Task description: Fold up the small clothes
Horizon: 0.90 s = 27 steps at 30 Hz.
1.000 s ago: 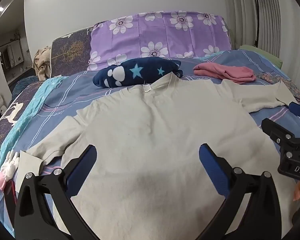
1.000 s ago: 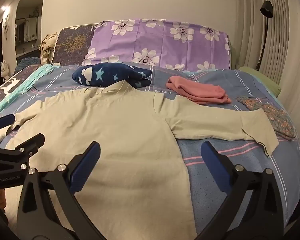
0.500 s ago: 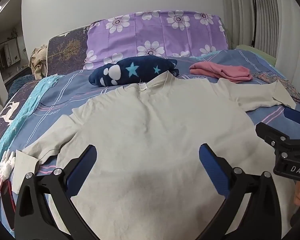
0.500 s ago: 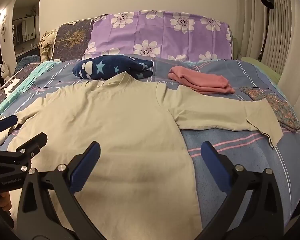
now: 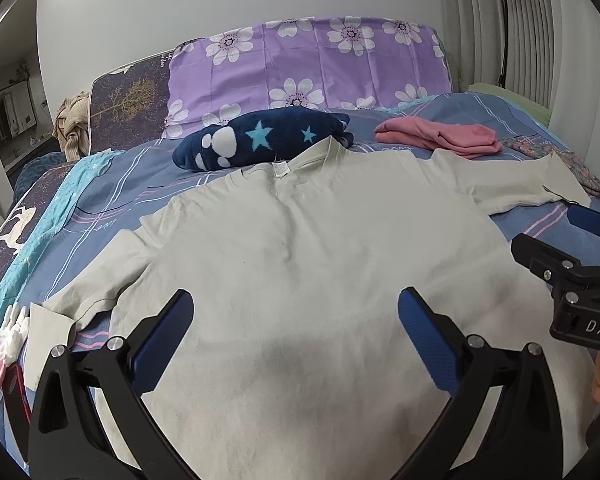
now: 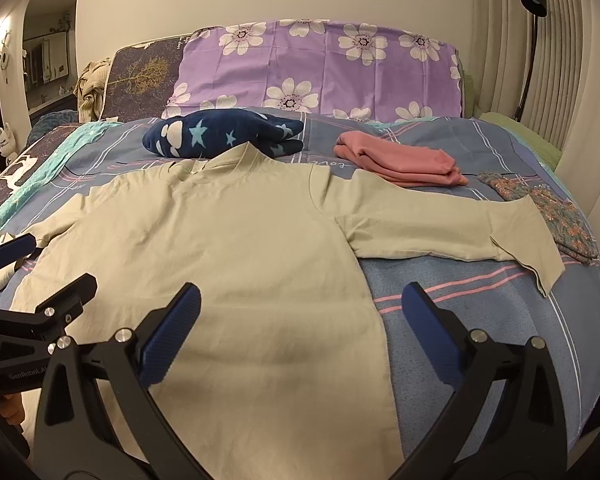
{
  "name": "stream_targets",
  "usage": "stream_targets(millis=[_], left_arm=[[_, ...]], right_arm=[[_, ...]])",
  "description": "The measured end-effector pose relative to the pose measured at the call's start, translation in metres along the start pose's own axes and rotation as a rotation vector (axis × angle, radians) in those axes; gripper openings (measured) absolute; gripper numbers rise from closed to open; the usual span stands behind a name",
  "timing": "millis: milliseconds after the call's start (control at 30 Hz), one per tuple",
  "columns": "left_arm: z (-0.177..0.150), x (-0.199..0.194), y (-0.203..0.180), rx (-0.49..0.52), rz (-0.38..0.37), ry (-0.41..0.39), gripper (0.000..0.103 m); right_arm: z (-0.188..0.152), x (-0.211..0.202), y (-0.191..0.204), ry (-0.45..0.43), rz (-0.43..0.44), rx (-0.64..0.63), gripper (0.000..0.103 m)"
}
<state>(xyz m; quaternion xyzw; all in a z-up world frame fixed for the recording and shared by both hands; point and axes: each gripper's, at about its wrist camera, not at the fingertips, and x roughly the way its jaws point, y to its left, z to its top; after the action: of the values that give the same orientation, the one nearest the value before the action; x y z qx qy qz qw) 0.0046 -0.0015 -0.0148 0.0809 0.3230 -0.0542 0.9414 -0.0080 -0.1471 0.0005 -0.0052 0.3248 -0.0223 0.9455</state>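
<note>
1. The bed (image 5: pixel 148 184), under a blue striped cover, fills both views from edge to edge.
2. The beige shirt (image 5: pixel 320 280) lies flat across the middle of each frame, sleeves spread to both sides, collar toward the top of the frame.
3. The purple flowered pillow (image 5: pixel 320 60) stands at the upper centre, against the wall.
4. The navy star blanket (image 5: pixel 260 140) sits rolled just above the shirt's collar, touching it.
5. The pink folded garment (image 6: pixel 400 160) rests right of centre in the upper half of the frame, near the shirt's sleeve on that side.
6. A small floral cloth (image 6: pixel 560 216) lies at the right edge, its near side under that sleeve's cuff.
7. My left gripper (image 5: pixel 296 336) hangs at the bottom centre of its view with its blue pads spread wide, holding nothing, over the shirt's lower body.
8. My right gripper (image 6: pixel 300 328) hangs likewise at the bottom centre, jaws wide apart and empty, over the shirt's side edge: one pad above cloth, the other above bare cover.
</note>
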Motion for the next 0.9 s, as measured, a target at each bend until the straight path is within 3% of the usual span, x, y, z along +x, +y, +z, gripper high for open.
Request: stream_targets(millis=[900], left_arm=[[-0.0057,0.0045,0.0004,-0.009,-0.009,0.016,0.102]], right_arm=[[-0.0040,0.0037,-0.0026,0.010,-0.014,0.006,0.101]])
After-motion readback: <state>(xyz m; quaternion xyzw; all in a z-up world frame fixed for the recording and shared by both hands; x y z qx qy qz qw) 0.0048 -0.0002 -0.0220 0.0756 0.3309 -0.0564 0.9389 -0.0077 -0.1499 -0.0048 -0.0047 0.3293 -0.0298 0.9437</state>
